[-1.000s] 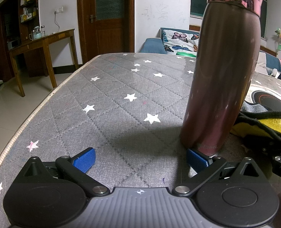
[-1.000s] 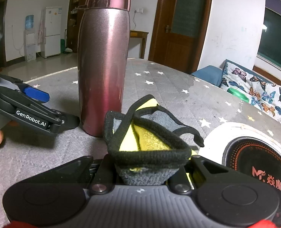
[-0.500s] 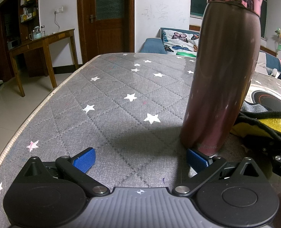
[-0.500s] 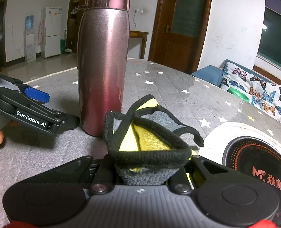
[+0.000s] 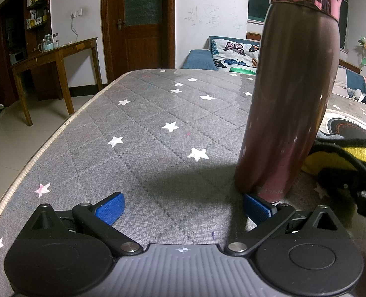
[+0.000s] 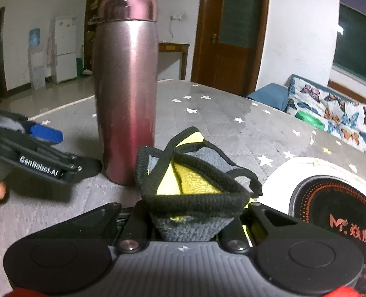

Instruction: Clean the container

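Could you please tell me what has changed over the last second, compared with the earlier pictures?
The right hand-held gripper, shut on the yellow and grey cloth, has begun to move: its view is now blurred and the pink metal bottle sits slightly further right and nearer. Nothing was gripped or released. The left hand-held gripper stays open beside the bottle's base, and the bottle stays upright on the star-patterned cover.

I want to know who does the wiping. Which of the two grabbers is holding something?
The right gripper: it is shut on the yellow and grey cloth. The left gripper is open and empty beside the pink bottle.
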Motion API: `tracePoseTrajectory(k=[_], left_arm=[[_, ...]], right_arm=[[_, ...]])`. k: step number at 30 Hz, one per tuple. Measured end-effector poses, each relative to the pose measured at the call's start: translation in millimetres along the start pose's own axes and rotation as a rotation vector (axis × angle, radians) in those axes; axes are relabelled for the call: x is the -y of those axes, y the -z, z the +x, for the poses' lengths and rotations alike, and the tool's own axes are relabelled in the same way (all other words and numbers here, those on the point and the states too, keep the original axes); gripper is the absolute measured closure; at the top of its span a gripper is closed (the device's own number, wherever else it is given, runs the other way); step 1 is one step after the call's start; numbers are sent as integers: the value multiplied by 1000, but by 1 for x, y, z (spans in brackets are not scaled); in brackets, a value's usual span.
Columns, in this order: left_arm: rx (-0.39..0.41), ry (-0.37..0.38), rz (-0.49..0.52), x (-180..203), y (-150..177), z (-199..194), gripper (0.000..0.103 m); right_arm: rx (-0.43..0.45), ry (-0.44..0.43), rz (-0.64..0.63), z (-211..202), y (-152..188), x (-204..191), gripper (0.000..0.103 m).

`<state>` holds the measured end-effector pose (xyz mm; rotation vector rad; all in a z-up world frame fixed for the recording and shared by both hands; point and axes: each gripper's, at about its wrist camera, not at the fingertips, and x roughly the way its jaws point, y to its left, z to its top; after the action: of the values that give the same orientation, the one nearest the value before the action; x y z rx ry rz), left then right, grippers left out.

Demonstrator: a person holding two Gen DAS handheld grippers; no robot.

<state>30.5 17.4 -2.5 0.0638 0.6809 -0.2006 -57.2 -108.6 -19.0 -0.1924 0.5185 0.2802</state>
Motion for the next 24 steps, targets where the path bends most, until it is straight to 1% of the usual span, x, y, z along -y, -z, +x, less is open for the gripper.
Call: tracePoseTrajectory(k=[7,15,24], left_arm=[[0,0,0,0,0,0,0],[0,0,0,0,0,0,0],[0,0,0,0,0,0,0]], right_arm=[[-6,34,30,8,-6,8,88],[-3,15,70,11,-6,16,88],[-2,6,83,11,-5,17,88]])
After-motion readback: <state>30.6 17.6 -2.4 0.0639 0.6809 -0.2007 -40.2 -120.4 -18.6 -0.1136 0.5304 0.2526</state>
